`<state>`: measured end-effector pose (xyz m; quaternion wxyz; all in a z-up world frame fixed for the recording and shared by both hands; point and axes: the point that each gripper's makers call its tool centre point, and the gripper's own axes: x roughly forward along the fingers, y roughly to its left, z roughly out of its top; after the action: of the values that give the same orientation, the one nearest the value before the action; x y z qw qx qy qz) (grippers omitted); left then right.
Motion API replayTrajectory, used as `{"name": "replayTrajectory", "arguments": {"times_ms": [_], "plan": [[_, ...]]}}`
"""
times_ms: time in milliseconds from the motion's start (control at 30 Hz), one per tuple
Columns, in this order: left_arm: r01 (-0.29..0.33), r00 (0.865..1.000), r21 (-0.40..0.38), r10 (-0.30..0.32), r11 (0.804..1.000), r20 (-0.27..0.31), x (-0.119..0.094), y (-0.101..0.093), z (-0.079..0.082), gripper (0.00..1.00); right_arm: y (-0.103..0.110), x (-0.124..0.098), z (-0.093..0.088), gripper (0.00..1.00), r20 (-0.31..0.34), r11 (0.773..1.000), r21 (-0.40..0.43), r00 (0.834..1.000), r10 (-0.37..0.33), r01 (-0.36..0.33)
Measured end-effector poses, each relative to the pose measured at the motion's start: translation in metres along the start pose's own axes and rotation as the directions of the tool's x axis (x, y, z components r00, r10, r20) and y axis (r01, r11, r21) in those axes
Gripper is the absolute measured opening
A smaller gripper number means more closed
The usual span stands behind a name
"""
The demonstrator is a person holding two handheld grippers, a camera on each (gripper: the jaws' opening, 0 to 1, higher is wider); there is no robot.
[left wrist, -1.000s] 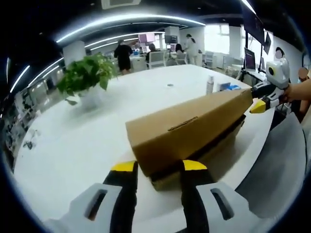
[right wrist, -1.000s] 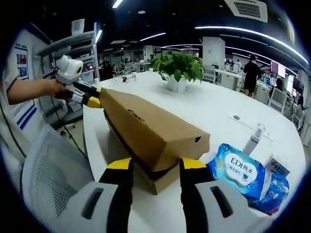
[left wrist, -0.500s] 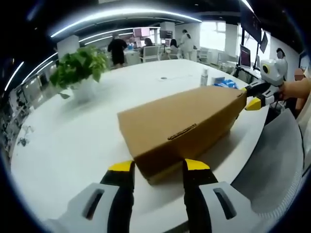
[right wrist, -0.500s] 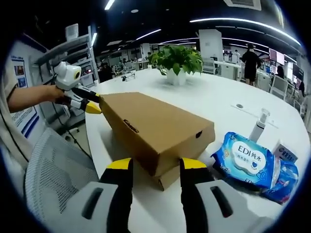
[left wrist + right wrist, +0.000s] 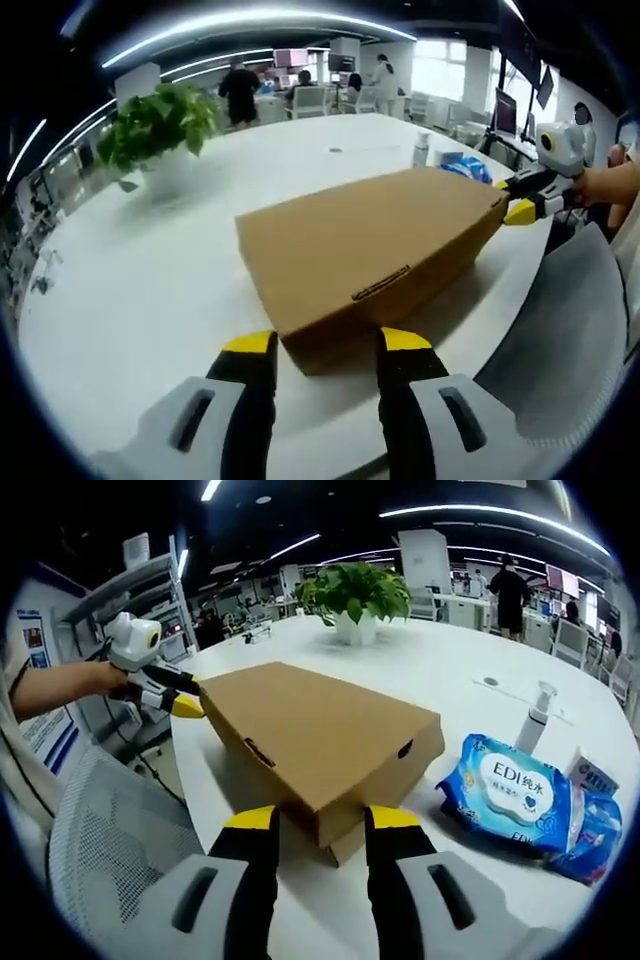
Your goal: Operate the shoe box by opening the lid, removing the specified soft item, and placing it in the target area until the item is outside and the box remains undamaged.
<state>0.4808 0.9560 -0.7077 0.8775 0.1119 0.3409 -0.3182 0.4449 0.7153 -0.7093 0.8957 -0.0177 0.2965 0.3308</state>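
You had the plain brown cardboard shoe box (image 5: 365, 255) lying flat on the round white table (image 5: 150, 270), near the edge closest to you, w/ its lid (image 5: 300, 725) down over the base. In the right gripper view a thin strip of the base showed under the lid's near corner, so it looked seated or nearly so — not lifted.

Left gripper (image 5: 325, 345): yellow-tipped jaws stood apart, one on each side of the box's near corner, which sat just between or just beyond the tips. Whether they touched the cardboard, I couldn't tell; they held nothing that I could see. Right gripper (image 5: 310, 820): same story at the opposite end — jaws spread wide, straddling the corner, no clear grip. Each gripper also appeared in the other's view, at the far end of the box, tips right at the cardboard.

Progress, as I judged it: barely begun. The lid was on, the soft item was hidden inside, so I couldn't say what it was, and nothing lay out as a marked target area. Still to do: raise the lid, pull the item, set it down, leave the box intact.

Nearby you had a blue-and-white wet-wipe pack (image 5: 510, 795) and a white pump bottle (image 5: 533, 720) beside the box, and a green potted plant in a white pot (image 5: 160, 135) well apart toward the table's far side.
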Motion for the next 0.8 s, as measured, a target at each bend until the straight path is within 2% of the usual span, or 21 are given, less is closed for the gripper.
{"name": "replayTrajectory", "arguments": {"times_ms": [433,800], "plan": [[-0.009,1.0,-0.012,0.009,1.0,-0.026,0.008,0.001,-0.009,0.37,-0.001,0.01,-0.012,0.3,-0.046,0.998,-0.065,0.999,-0.026,0.023],[-0.014,0.999,-0.018,0.013,1.0,-0.052,0.014,0.001,-0.015,0.37,-0.003,0.015,-0.019,0.29,-0.069,0.997,-0.07,0.997,-0.036,0.032]]}}
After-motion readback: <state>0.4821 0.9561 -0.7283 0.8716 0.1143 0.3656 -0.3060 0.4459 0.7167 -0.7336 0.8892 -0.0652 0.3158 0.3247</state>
